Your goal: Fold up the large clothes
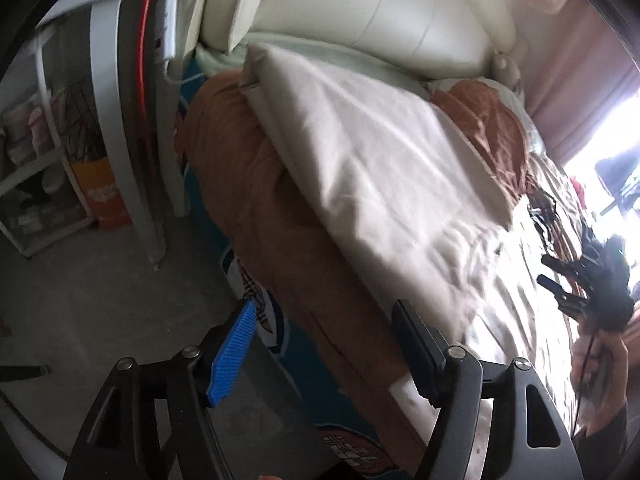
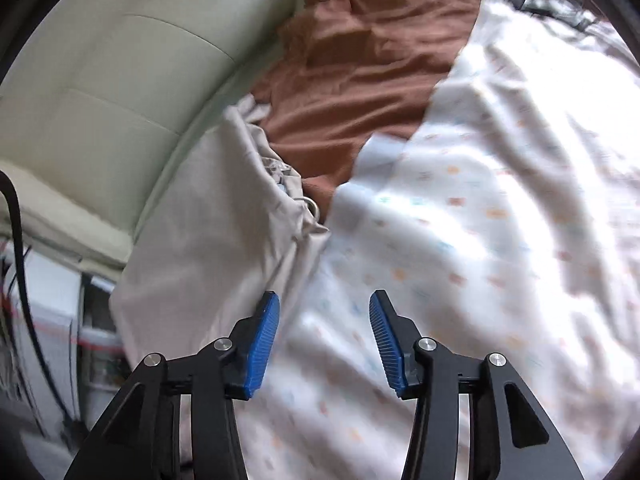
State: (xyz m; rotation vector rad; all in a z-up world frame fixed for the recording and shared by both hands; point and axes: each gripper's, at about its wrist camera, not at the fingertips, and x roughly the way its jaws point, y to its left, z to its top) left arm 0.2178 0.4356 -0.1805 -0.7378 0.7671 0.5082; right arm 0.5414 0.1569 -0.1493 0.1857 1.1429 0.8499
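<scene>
A large cream garment (image 1: 372, 168) lies folded in a long slab across the bed, on a brown blanket (image 1: 256, 216). It also shows in the right wrist view (image 2: 208, 216), with a drawstring hem and a metal ring. My left gripper (image 1: 324, 344) is open and empty, above the bed's near edge, short of the garment. My right gripper (image 2: 324, 336) is open and empty, above a white dotted sheet (image 2: 480, 220), just right of the garment's edge. The right gripper also shows far right in the left wrist view (image 1: 592, 288).
A cream padded headboard (image 1: 360, 4) stands behind the bed. A white chair or table leg (image 1: 120, 120) and a shelf with an orange bag (image 1: 104, 196) stand on the grey floor at the left. Pink curtains (image 1: 576, 92) and a bright window are at the right.
</scene>
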